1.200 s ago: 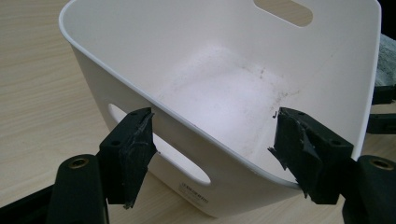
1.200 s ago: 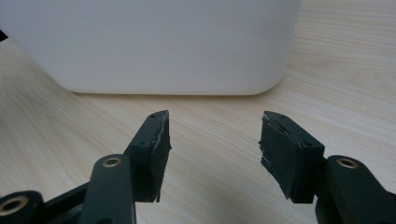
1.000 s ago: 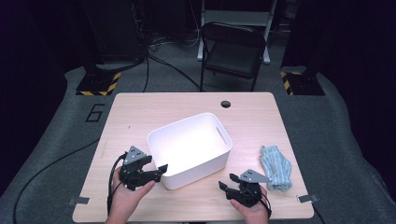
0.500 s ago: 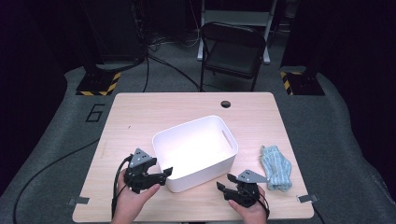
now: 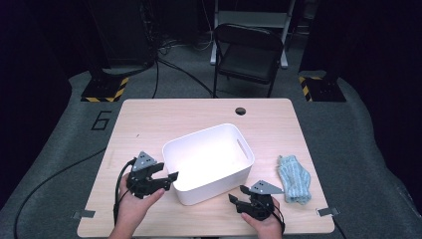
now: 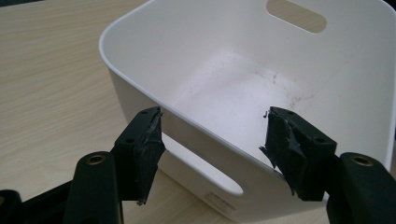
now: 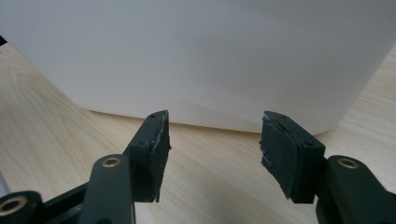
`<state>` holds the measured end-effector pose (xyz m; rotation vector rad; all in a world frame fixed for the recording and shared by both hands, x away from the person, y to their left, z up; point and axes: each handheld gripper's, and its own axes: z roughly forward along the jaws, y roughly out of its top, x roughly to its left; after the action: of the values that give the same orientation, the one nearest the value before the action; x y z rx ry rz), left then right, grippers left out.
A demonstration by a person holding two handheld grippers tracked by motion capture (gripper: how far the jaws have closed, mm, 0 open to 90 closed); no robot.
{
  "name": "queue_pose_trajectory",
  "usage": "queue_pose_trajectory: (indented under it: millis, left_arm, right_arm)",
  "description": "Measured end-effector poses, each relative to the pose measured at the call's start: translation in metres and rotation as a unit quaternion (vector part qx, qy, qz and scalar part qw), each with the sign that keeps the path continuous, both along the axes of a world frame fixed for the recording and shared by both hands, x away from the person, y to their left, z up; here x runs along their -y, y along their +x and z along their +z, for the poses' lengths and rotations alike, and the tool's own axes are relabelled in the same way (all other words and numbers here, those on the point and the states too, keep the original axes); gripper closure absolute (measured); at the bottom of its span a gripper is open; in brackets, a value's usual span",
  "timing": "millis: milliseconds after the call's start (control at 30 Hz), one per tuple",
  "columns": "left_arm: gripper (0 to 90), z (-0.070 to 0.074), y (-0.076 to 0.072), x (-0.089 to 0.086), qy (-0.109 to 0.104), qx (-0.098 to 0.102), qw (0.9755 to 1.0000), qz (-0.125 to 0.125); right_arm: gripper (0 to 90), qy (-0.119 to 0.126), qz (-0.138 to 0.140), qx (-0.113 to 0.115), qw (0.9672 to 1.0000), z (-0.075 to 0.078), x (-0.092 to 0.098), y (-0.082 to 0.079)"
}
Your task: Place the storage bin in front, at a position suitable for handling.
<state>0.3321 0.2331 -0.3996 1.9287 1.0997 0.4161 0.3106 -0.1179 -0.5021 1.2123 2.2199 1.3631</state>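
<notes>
A white plastic bin [image 5: 214, 186] with handle slots stands in the middle of the wooden table [image 5: 149, 119], with nothing inside it. My left gripper [image 5: 168, 179] is at the bin's near left corner. In the left gripper view the bin [image 6: 233, 70] has its wall running between the jaws of the gripper [image 6: 212, 140], one pad outside and one inside. The jaws have just been closing, with gaps still showing at the pads. My right gripper [image 5: 238, 195] is open in front of the bin's near wall [image 7: 196, 56], with nothing between the jaws of the gripper [image 7: 212, 140].
A light blue folded cloth [image 5: 293, 179] lies on the table to the right of the bin. A round cable hole [image 5: 241, 110] sits near the far edge. A black chair [image 5: 249, 50] stands behind the table.
My left gripper has moved right onto the bin's corner, and the bin has shifted slightly to the right. The right gripper has stayed in place.
</notes>
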Motion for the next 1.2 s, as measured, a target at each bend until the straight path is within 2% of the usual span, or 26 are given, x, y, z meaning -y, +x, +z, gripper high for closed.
queue_pose_trajectory:
  millis: [167,267,433,567,733,833,1000,1100,1200]
  left_arm:
    - [37.9,-0.002,0.012,-0.006,-0.006,0.004,0.9999,0.010]
    - [37.9,-0.005,0.020,-0.009,-0.010,0.000,0.9999,0.003]
    - [38.0,-0.005,0.033,-0.010,0.000,-0.001,1.0000,0.008]
    - [38.6,-0.005,0.043,-0.010,0.000,0.006,0.9999,0.013]
    - [41.4,-0.003,0.054,-0.012,0.010,0.010,0.9999,0.009]
    - [44.5,-0.003,0.057,-0.011,0.008,0.010,0.9999,0.011]
    - [47.4,-0.006,0.066,-0.010,0.025,0.013,0.9996,0.001]
    - [51.4,-0.007,0.069,-0.009,0.019,0.010,0.9997,-0.004]
    - [52.5,-0.009,0.068,-0.008,0.023,0.012,0.9997,-0.005]
  right_arm:
    - [42.1,0.001,0.003,0.000,1.0000,0.000,-0.004,-0.001]
    - [42.1,0.004,0.008,0.000,1.0000,-0.001,-0.007,-0.001]
    - [42.1,0.007,0.016,-0.002,0.9998,0.000,-0.013,-0.002]
    - [42.1,0.012,0.018,-0.001,0.9998,0.000,-0.017,-0.001]
    - [41.8,0.016,0.017,-0.002,0.9997,0.000,-0.019,-0.001]
    - [41.8,0.014,0.019,0.001,0.9997,0.001,-0.019,0.000]
    - [41.5,0.019,0.012,0.000,0.9998,0.001,-0.016,0.001]
    - [41.5,0.019,0.013,0.000,0.9997,0.001,-0.018,0.001]
    - [41.4,0.017,0.015,0.001,0.9997,0.001,-0.018,0.002]
